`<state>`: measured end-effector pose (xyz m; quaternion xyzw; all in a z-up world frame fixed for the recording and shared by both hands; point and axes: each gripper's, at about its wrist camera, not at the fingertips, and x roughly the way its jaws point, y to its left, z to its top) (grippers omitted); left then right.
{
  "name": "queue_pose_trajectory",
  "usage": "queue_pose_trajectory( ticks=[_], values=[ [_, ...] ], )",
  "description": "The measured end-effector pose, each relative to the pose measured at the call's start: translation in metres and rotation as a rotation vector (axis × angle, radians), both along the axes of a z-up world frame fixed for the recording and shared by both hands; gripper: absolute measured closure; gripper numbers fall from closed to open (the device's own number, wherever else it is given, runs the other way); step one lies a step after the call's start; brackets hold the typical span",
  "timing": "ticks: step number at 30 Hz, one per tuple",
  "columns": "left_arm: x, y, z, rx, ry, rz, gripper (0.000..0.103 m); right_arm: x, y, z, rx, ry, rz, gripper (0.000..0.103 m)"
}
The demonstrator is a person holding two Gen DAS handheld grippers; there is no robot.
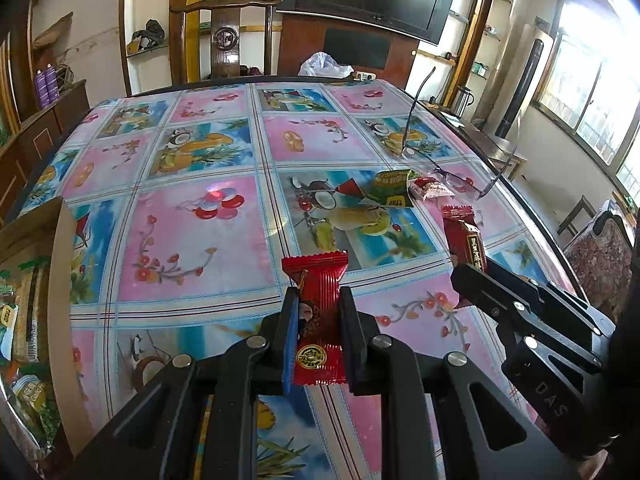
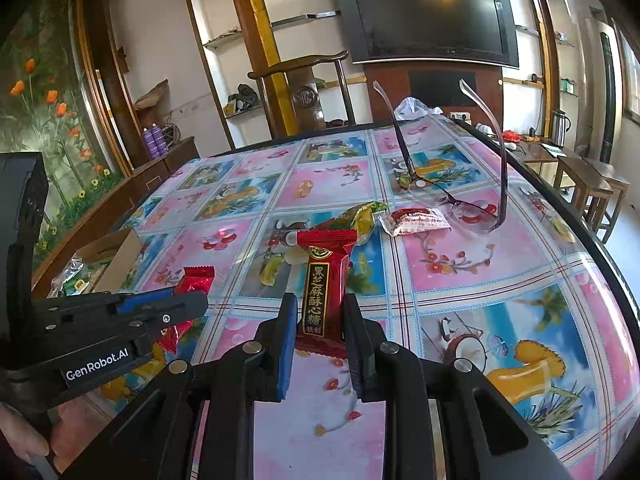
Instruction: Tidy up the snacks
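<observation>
- Your left gripper (image 1: 319, 320) is clamped on a red candy (image 1: 318, 320); the wrapper stands upright between the jaws, low centre of the left wrist view, its crimped top edge poking out above them.
- Your right gripper (image 2: 320, 326) is clamped on a second candy (image 2: 326, 284), also upright, low centre of the right wrist view, lettered face towards the camera.
- Both candies look light, with crinkly, slick foil wrappers over a small firm piece. I judge the flat middle the best hold; the crimped ends would likely slip or tear.
- Both hang above the counter (image 1: 224, 248), not touching it.
- A green packet (image 2: 356, 218) and a white packet (image 2: 416, 220) lie on the counter beyond, just beside the glasses (image 2: 460, 200). Those look fragile, so steer clear.
- The box (image 1: 28, 280) of snacks sits at the left edge of the left wrist view.
</observation>
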<state>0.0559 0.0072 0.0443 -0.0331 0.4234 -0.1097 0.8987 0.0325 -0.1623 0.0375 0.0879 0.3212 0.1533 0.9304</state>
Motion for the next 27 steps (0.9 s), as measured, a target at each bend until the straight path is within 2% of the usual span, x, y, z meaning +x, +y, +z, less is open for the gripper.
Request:
queue_pose_trajectory(
  ticks=[27],
  values=[
    [-0.012,0.022,0.017,-0.058,-0.038,0.022,0.085,-0.013,0.007,0.005,0.026,-0.033,0.004,0.079]
  ],
)
